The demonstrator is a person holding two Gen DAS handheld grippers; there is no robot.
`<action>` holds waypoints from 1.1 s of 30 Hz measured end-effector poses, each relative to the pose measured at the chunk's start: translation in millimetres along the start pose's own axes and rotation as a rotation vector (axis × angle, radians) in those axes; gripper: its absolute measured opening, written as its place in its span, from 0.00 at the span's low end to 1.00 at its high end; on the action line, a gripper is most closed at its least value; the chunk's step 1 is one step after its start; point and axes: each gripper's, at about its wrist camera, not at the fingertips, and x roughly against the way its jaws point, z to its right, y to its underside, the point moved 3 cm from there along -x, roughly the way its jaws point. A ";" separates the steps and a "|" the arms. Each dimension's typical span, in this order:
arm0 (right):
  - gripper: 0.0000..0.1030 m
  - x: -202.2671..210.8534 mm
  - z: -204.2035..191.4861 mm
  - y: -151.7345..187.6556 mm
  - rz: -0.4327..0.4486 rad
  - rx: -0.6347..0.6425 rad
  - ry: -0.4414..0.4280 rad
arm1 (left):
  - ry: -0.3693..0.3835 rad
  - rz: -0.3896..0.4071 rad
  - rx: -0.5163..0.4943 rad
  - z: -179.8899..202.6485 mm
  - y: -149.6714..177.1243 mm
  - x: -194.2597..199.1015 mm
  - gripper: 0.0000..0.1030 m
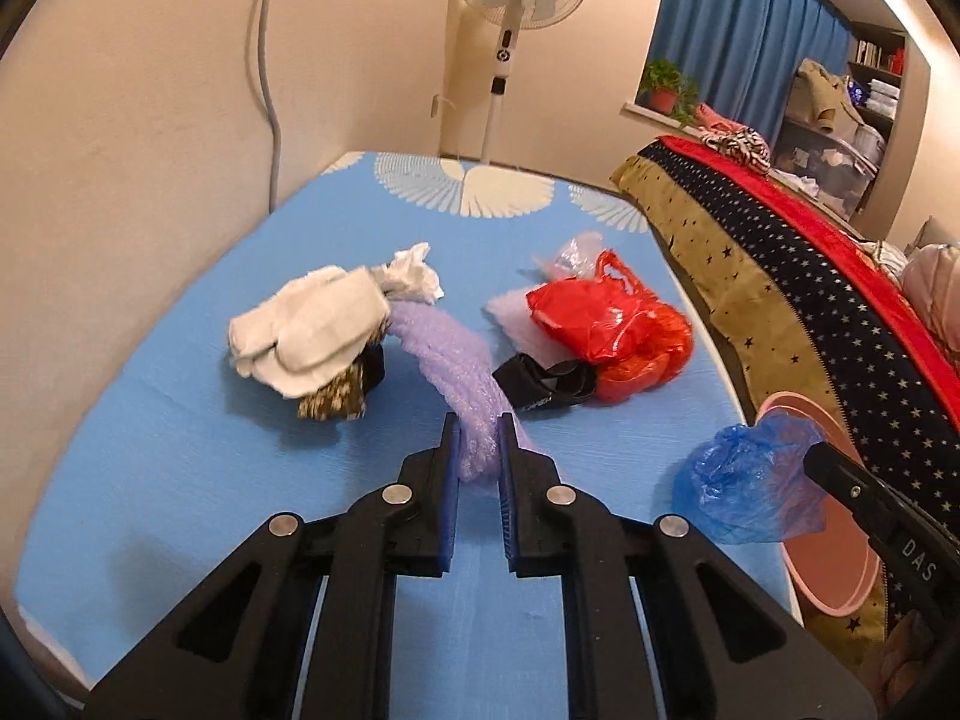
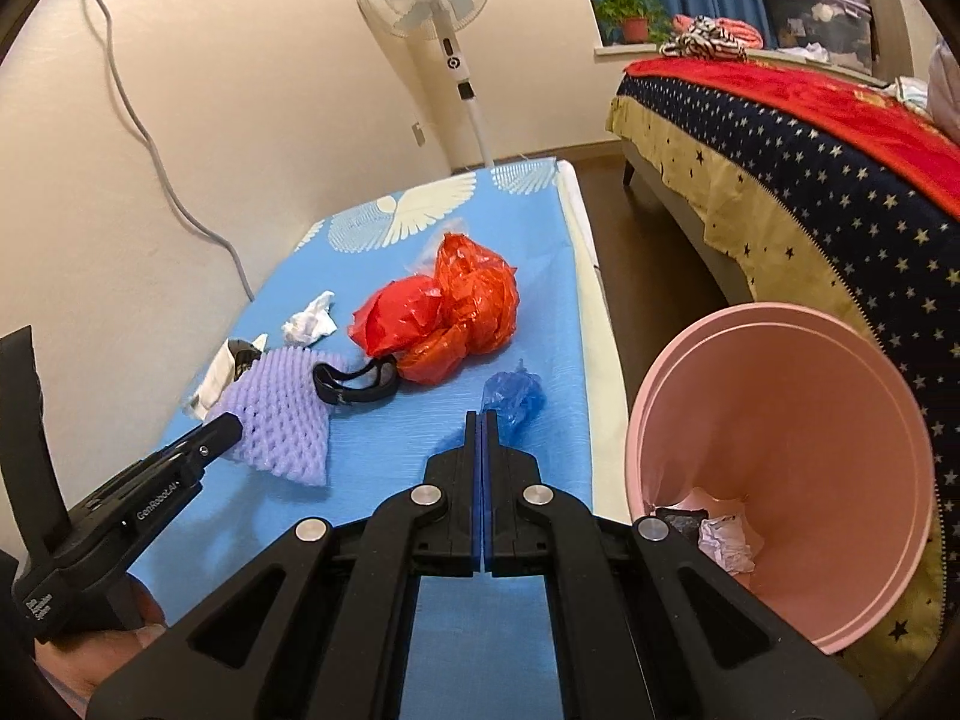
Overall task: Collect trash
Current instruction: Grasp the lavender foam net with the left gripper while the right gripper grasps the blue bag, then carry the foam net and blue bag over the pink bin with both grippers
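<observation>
On the blue table [image 1: 180,450], both grippers have trash in hand: the left gripper [image 1: 478,426] is pinched on the purple foam net [image 1: 447,354], the right gripper [image 2: 482,423] is fully closed on the blue plastic bag [image 2: 513,399]. It seems the carrying step. Next, each piece likely must go over the pink bin [image 2: 780,450] beside the table, then be released.
</observation>
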 end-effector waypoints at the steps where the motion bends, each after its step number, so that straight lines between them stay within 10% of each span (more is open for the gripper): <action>1: 0.00 4.2 0.4 0.3 0.006 -0.001 0.001 | 0.002 0.005 -0.001 -0.2 0.6 4.2 0.11; 33: 0.00 65.2 6.0 -8.1 0.118 0.008 0.029 | 0.045 0.077 -0.058 15.4 4.1 58.6 0.11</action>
